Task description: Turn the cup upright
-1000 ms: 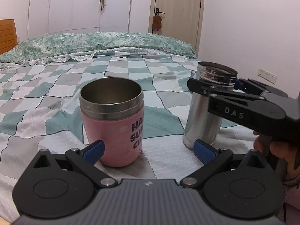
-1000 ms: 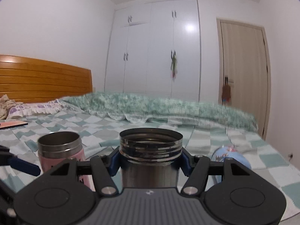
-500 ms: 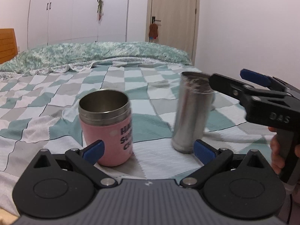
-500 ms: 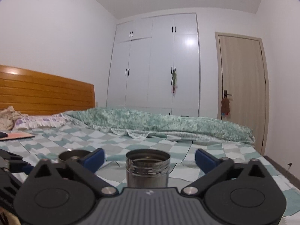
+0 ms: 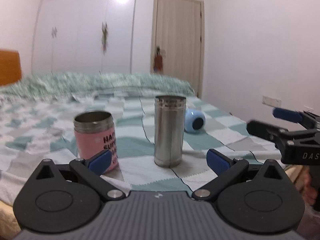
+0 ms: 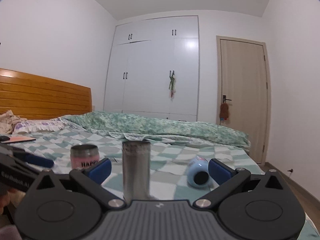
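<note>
Left wrist: left gripper (image 5: 158, 160) spread, nothing held. Steel cup (image 5: 169, 132) seen upright on bed (image 5: 220, 140), pink cup (image 5: 96, 138) upright beside it, blue cup (image 5: 194, 122) lying on side behind. Right gripper (image 5: 280, 124) seen at right, spread.

Right wrist: right gripper (image 6: 159, 168) spread, nothing held. Steel cup (image 6: 136, 171) upright between fingers, untouched; blue cup (image 6: 198, 173) on side, pink cup (image 6: 85, 157) upright.

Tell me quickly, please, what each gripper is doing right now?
Left gripper: open, holding nothing.
Right gripper: open, holding nothing; the steel cup stands free between its fingers.
</note>
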